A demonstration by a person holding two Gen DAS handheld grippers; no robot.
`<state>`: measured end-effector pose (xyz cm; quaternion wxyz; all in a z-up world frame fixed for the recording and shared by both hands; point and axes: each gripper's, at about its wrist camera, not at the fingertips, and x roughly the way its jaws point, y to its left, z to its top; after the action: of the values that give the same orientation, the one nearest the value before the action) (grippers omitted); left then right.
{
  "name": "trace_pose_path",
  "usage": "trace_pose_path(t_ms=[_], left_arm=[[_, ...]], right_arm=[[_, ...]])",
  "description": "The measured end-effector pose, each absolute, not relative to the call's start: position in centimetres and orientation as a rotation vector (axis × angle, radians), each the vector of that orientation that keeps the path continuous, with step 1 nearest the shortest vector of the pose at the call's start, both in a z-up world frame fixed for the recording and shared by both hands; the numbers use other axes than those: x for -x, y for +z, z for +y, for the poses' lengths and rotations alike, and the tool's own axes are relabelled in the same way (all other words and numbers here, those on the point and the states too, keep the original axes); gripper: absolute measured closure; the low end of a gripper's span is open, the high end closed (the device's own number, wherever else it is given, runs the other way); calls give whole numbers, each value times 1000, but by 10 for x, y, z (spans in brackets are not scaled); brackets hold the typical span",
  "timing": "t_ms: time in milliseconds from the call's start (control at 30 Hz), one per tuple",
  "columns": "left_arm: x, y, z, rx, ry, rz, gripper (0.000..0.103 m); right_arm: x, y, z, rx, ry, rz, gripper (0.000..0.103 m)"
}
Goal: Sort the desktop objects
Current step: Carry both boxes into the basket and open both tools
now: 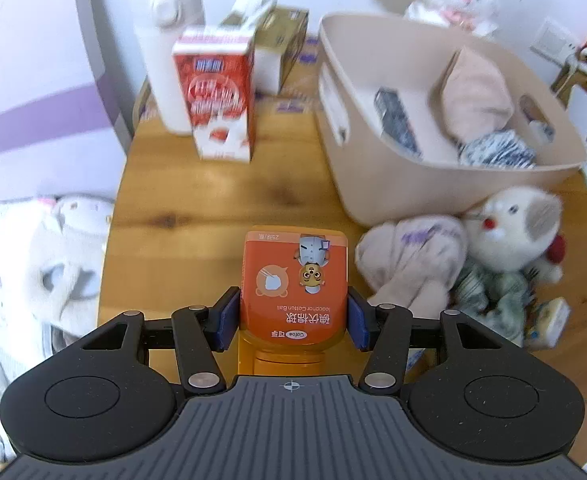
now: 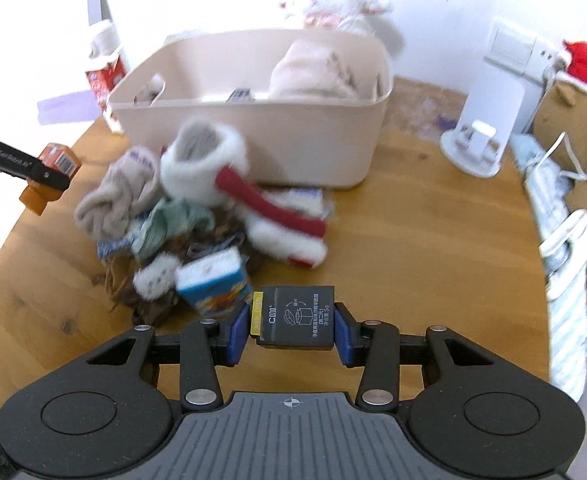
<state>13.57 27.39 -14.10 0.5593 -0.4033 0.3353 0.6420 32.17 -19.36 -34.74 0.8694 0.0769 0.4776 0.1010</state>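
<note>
Right view alone shows the black packet (image 2: 295, 316) gripped (left: orange bottle (image 1: 293, 284)).

Orange bottle (image 1: 293, 284): label is showing, upside down, "Cofoe", "Iodophor Cotton Ball" and Chinese characters.

Black packet (image 2: 296, 316): face is showing "C", a box diagram and small Chinese print ending "5g"; its yellow side tab is reading "OPEN".

Red carton (image 1: 217, 92): print is blurring, unreadable.

- We see an orange bottle (image 1: 295, 280) with a cartoon bear label.
- We see a dark grey packet (image 2: 295, 317) with a yellow tab.
- The bin (image 1: 373, 168) is beige.
- The carton (image 1: 217, 92) is red and white.
- The table (image 1: 197, 208) is honey-brown wood grain.
</note>
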Motion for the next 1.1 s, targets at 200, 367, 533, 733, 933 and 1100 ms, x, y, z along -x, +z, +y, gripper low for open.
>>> trace_pose_path(t_ms=[200,367,533,733,933,1100], left_arm=[[-144,-109,287,874,1508,737,48],[-155,-79,308,789,1509,697,48],[-171,-58,334,710,1496,685,48],[-192,-57,367,680,1487,694,48],[-216,-78,391,708,1459,748,48],[-229,-104,400,777,1442,834,48]], right_arm=[[-337,-321,-217,-148,183,923,62],[-359,-302,-232,-117,172,859,62],[-389,-288,-242,-85,166,800,62],[-426,-273,-247,-62,167,738,62],[-460,-275,-239,-50,195,720,62],[-483,-291,-226,-47,241,762,62]])
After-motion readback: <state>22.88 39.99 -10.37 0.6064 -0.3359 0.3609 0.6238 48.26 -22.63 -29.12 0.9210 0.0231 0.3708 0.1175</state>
